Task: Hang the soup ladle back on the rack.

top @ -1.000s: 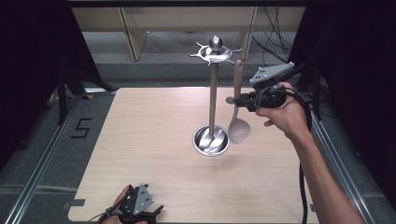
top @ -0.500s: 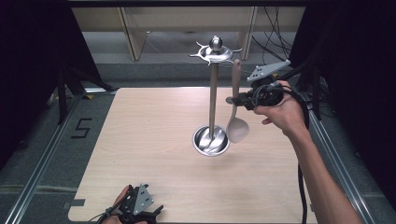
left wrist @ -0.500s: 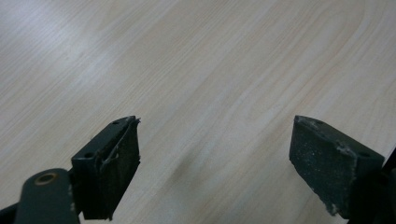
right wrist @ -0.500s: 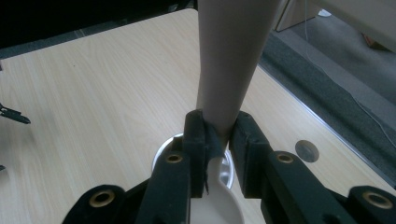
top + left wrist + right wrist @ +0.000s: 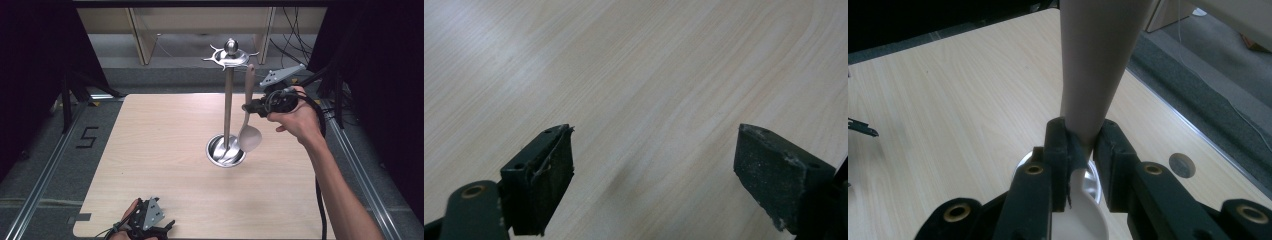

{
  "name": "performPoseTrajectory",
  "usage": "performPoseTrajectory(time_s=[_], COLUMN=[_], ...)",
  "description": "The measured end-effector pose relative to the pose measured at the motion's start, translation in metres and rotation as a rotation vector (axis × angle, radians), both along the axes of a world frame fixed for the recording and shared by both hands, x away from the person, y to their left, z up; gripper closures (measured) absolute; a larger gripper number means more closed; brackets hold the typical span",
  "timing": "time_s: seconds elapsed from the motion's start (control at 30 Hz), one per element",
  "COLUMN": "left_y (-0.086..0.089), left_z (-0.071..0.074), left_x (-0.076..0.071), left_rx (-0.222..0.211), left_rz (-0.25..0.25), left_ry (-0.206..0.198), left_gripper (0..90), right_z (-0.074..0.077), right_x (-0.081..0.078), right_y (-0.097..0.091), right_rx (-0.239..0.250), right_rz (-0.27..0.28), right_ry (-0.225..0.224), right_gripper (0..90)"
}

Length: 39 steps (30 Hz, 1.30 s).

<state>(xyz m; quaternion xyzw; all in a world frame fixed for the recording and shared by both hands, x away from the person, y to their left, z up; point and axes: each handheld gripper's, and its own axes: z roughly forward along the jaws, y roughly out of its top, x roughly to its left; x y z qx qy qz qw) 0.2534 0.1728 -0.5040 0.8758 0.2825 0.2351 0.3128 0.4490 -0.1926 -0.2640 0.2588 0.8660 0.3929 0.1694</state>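
Spoon [image 5: 247, 120] clamped upright in the right gripper [image 5: 248, 107], raised beside the stand [image 5: 227, 107] with handle top near a hook, not yet hung; left gripper [image 5: 150, 231] gaping, idle at the table [image 5: 150, 150] edge.

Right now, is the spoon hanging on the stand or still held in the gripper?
Held. The right gripper is shut on the spoon by its handle, bowl down beside the stand; whether its tip touches a hook, I cannot tell.
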Motion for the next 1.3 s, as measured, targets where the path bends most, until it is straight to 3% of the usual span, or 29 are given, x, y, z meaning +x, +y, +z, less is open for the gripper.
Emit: performPoseTrajectory(time_s=[0.1, 0.17, 0.2, 0.47, 0.5, 0.53, 0.73, 0.77, 0.83, 0.97, 1.03, 1.3], left_y=[0.0, 0.0, -0.0003, -0.0006, -0.0003, -0.0006, -0.0007, -0.0005, -0.0008, -0.0007, -0.0008, -0.0007], left_z=[0.0, 0.0001, -0.0002, -0.0004, 0.0001, 0.0, -0.0008, -0.0003, -0.0005, -0.0008, -0.001, -0.0008], left_x=[0.0003, 0.0001, -0.0016, -0.0014, -0.0003, -0.0018, -0.0015, -0.0002, -0.0016, -0.0016, -0.0013, -0.0014], left_rx=[0.006, 0.01, 0.004, 0.007, 0.014, 0.007, 0.006, 0.014, 0.008, 0.007, 0.005, 0.01], left_rz=[-0.002, -0.01, 0.003, 0.0, -0.015, -0.001, 0.004, -0.011, 0.002, 0.009, 0.002, 0.004], left_ry=[0.001, 0.002, 0.025, 0.022, 0.006, 0.024, 0.019, 0.0, 0.02, 0.019, 0.022, 0.018], left_gripper=[15.6, 15.6, 15.6, 15.6, 15.7, 15.7, 15.6, 15.7, 15.6, 15.6, 15.7, 15.7], right_z=[-0.0003, -0.0004, 0.0003, -0.0018, -0.0017, -0.0017, -0.0014, -0.0016, -0.0011, -0.0012, -0.0019, 0.0001], right_x=[-0.0022, -0.0016, -0.0012, -0.0016, -0.0018, -0.0021, -0.0025, -0.0036, -0.0034, -0.0042, -0.0044, -0.0085], right_y=[0.0011, 0.0008, 0.0, -0.0009, -0.0008, -0.0008, -0.0014, -0.0008, -0.0012, -0.0005, 0.0003, -0.001], right_rx=[0.01, 0.01, 0.0, 0.023, 0.023, 0.022, 0.032, 0.04, 0.043, 0.049, 0.05, 0.049], right_rz=[-0.004, 0.001, 0.006, -0.001, -0.002, -0.002, -0.003, -0.004, -0.001, -0.002, -0.011, -0.014], right_ry=[0.027, 0.018, 0.014, 0.018, 0.019, 0.02, 0.002, 0.009, -0.002, 0.002, -0.018, -0.032], right_gripper=[77.1, 77.1, 77.1, 76.9, 76.9, 76.8, 75.9, 75.1, 74.3, 73.4, 73.3, 65.4])
